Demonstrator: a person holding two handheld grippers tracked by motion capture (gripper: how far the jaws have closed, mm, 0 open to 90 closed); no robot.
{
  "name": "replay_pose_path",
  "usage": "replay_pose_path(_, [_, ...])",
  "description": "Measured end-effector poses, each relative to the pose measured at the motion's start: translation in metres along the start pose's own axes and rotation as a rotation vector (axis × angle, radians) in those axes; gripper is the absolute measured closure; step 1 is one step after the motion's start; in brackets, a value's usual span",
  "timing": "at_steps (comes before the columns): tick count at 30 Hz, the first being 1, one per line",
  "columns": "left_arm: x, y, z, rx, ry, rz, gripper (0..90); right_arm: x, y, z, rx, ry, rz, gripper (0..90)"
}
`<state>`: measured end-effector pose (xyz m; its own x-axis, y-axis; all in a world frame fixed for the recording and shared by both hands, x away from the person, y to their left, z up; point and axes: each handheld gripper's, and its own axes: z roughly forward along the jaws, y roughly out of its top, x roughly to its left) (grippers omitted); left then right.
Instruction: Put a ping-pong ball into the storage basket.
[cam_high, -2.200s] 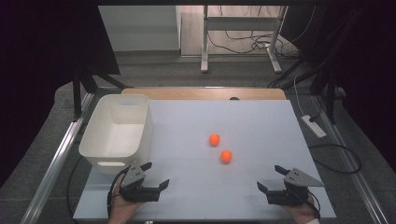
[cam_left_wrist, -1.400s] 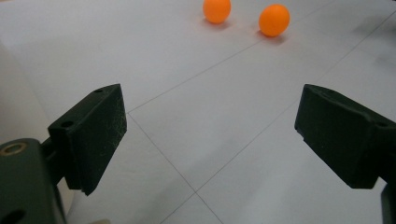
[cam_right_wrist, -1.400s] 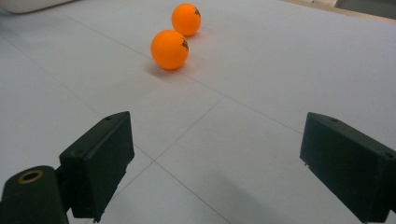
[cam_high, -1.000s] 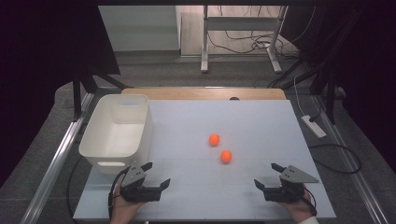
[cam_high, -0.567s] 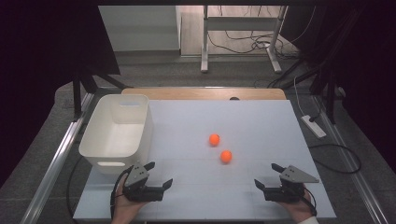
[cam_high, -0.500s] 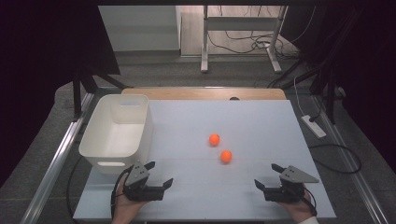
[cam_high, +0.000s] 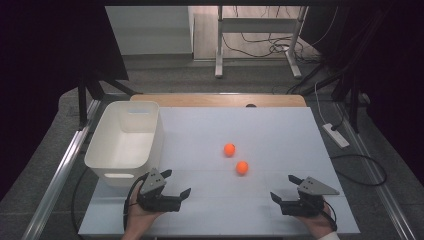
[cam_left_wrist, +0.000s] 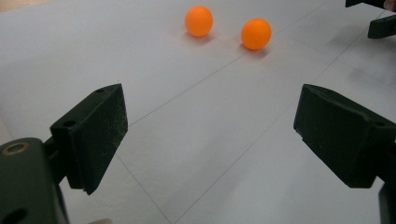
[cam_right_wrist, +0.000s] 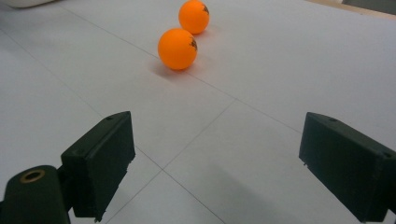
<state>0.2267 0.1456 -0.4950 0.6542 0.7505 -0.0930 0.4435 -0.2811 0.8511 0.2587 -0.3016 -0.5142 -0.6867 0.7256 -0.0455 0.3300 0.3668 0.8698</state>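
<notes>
White table (cam_high: 280, 125) bears two apparently separate orange balls (cam_high: 236, 158), claws gaping.

Overall light: table (cam_high: 280, 125) bright and evenly lit; the room around the table very dark.
Shadows: soft and small, close under the two orange balls (cam_right_wrist: 177, 49).
Glare: none on the table.
Focus: high view soft and grainy; gripper views sharper, blurring towards the table's far edge.
Distortion: slight stretching at gripper-view edges.
</notes>
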Motion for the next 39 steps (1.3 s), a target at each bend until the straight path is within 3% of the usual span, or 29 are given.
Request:
replay_pose_path(19, [-0.001, 0.012, 0.017, 0.061, -0.014, -0.009, 11.1, -0.002, 0.000, -0.004, -0.013, 0.012, 0.007, 10.1])
replay_pose_path(39, [-0.005, 0.027, 0.034, 0.067, -0.040, 0.010, 11.5, -0.001, -0.001, -0.005, -0.021, 0.019, -0.007, 10.0])
